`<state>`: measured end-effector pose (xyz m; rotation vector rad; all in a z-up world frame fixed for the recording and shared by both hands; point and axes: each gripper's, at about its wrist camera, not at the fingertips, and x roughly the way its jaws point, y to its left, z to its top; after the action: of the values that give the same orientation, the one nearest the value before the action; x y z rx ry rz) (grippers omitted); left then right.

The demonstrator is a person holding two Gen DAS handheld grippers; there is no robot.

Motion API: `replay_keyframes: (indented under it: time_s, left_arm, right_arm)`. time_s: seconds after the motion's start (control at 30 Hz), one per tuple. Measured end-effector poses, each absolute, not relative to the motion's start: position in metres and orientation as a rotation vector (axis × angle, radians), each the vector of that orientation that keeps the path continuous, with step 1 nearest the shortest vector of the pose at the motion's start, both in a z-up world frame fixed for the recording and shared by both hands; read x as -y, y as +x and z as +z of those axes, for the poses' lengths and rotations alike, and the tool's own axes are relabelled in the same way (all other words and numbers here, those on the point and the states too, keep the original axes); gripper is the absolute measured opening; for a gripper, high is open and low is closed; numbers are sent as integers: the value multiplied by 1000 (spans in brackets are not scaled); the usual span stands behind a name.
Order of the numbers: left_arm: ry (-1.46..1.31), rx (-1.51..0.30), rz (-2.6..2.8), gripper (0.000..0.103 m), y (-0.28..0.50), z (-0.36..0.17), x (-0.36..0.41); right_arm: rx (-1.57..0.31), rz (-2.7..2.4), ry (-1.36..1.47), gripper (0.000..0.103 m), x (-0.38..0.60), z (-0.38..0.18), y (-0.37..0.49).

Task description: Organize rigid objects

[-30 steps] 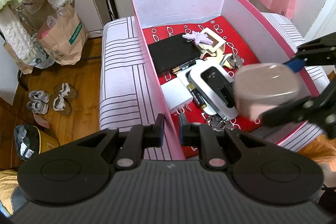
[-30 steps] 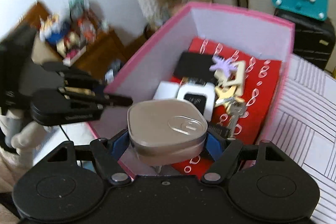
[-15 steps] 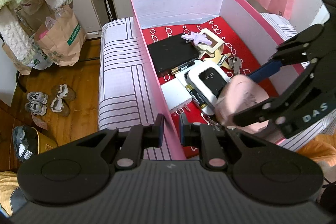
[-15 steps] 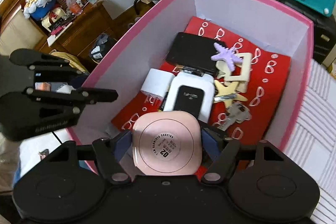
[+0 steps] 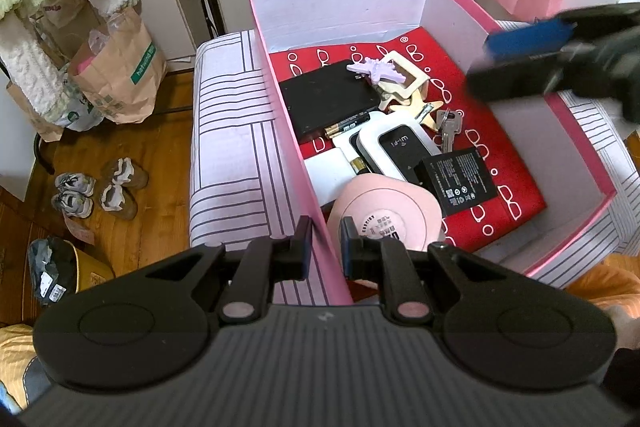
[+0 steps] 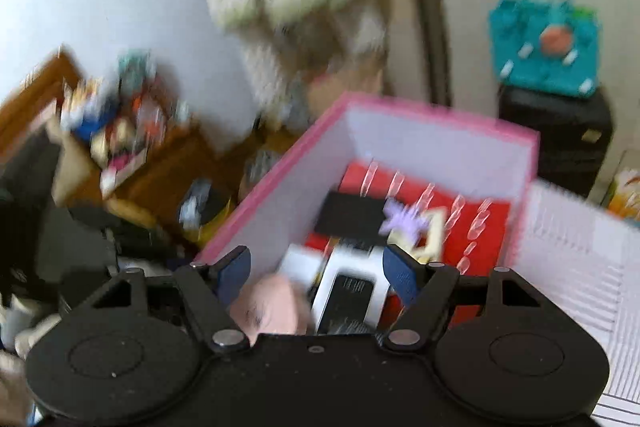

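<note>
Left claw: I am holding my left gripper (image 5: pixel 324 243) clenched on the near-left wall of the box; its two matte black plastic fingers are pinching the thin pink card edge between them.
Right claw: my right gripper (image 6: pixel 316 273) is hanging released above the box with nothing between its fingers; its flat blue pads (image 6: pixel 400 277) are standing wide apart. In the left wrist view it is showing as a blurred dark shape far to the right of my left claw.
Box: the pink cardboard box (image 5: pixel 280 131) is rectangular and open-topped, with plain white inner walls and a red patterned liner on its floor; it is sitting on a striped fabric cushion (image 5: pixel 228 147).
Compact: the pink compact (image 5: pixel 386 213), a smooth rounded-square case with a round printed label, is lying inside the box just ahead and right of my left claw, directly below my right claw.
Battery pack: a flat black battery pack (image 5: pixel 460 179) with white print is resting just right of the compact, overlapping it.
Router: a glossy white-and-black pocket router (image 5: pixel 396 147) is lying beyond the compact.
Other contents: a flat black slab (image 5: pixel 326 99), a lilac starfish clip (image 5: pixel 374 69), metal keys (image 5: pixel 448 127) and a white block (image 5: pixel 330 173) are lying further ahead.
</note>
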<state>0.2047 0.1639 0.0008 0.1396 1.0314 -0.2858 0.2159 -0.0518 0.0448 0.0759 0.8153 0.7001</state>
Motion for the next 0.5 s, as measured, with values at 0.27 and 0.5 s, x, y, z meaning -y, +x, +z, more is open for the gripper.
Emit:
replay_keyframes:
  time_s: [0.27,0.5]
  left_arm:
    - [122,-1044,-264,13,203,1,-163]
    - [99,-1069,-255,13,200,-1,-164]
  right_arm:
    - [-811,633,90,77,74,39,208]
    - [-730,590,-72,76,70,41,186]
